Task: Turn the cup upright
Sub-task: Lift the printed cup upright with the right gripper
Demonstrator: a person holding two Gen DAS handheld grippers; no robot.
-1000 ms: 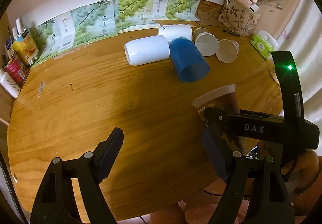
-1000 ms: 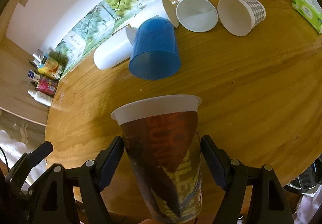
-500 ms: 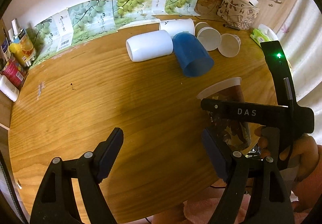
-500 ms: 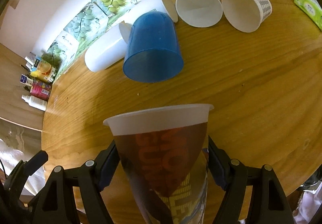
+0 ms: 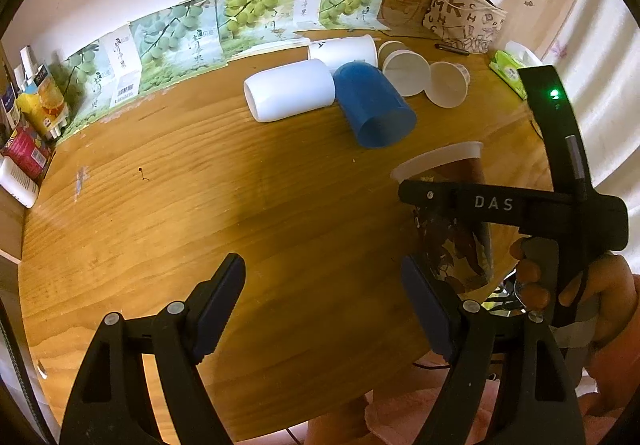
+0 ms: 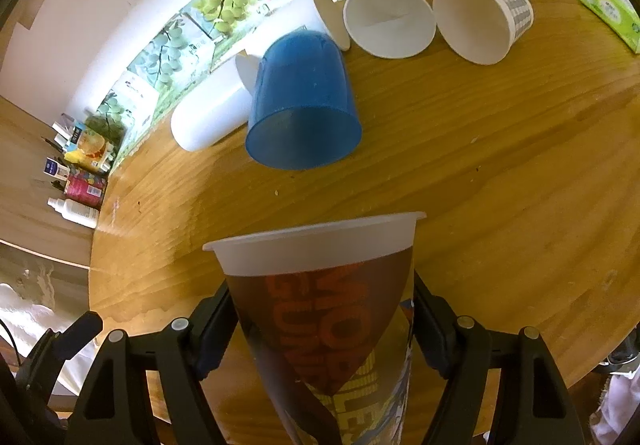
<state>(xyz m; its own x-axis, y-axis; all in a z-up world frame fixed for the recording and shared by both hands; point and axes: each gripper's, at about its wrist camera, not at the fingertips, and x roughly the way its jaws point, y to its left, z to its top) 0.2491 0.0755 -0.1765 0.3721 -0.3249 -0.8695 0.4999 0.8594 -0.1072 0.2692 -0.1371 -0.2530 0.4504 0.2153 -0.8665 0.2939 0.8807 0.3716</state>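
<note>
My right gripper (image 6: 320, 333) is shut on a brown printed paper cup (image 6: 320, 309) with a white rim, held upright with its rim up, above the near edge of the round wooden table (image 6: 500, 181). The same cup (image 5: 452, 213) shows in the left wrist view at the right, gripped by the right gripper's black body. My left gripper (image 5: 324, 309) is open and empty, above the table's near middle.
A blue plastic cup (image 6: 300, 117) lies on its side beyond the held cup, beside a white cup (image 5: 288, 89). Three more paper cups (image 6: 390, 21) lie at the back. A green tissue pack (image 6: 608, 9) sits far right; bottles (image 5: 24, 149) stand far left.
My right gripper has closed fully onto the brown cup and lifted it slightly. My left gripper has drawn back a little and stays open.
</note>
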